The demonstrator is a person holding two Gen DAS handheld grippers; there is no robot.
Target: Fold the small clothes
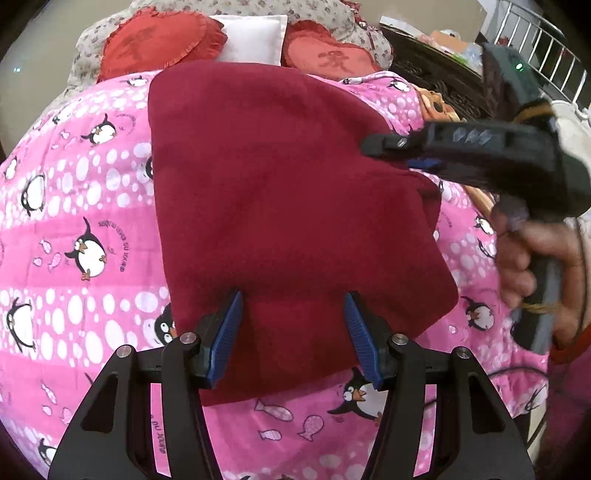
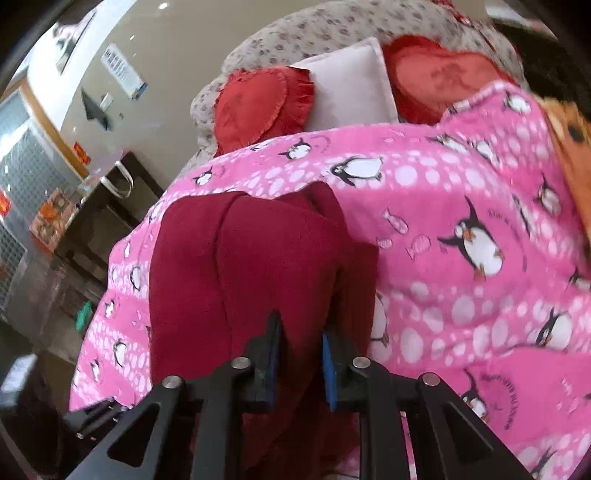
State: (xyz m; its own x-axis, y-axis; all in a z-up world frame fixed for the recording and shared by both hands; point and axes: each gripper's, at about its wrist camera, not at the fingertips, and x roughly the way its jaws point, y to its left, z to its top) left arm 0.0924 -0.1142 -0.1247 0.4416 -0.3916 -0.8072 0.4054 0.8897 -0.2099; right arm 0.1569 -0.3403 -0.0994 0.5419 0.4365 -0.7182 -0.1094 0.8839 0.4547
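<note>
**Dark red garment on the pink penguin blanket, two grippers at its edges**

A dark red garment (image 1: 280, 206) is lying flat in the middle of the left wrist view, on a pink blanket (image 1: 74, 206) printed with penguins and fish. The cloth is looking folded, with a second layer showing along its lower right side.

The left gripper (image 1: 293, 334) is standing at the bottom centre of that view, above the lower edge of the garment. Its jaws are standing moderately wide, and its blue pads (image 1: 360, 332) are not pressing on anything; the red cloth is only showing between them, underneath.

The right gripper (image 1: 384, 146) is coming in from the right side of the same view, blurred, with its tip at the right edge of the garment. A hand (image 1: 528, 258) is gripping its handle at the right of the frame. In the right wrist view this gripper (image 2: 299, 332) is sitting at the bottom centre, its jaws are narrow, and a raised fold of the red cloth is rising between the blue pads (image 2: 327, 365). I cannot tell surely if the pads are pinching the cloth or only standing close beside it.

At the top of both views two red heart-shaped cushions (image 1: 159, 40) and a white pillow (image 1: 253, 35) are resting against a flowered cover (image 2: 303, 26). An orange cloth (image 2: 569, 147) is showing in the upper right of the right wrist view.
</note>
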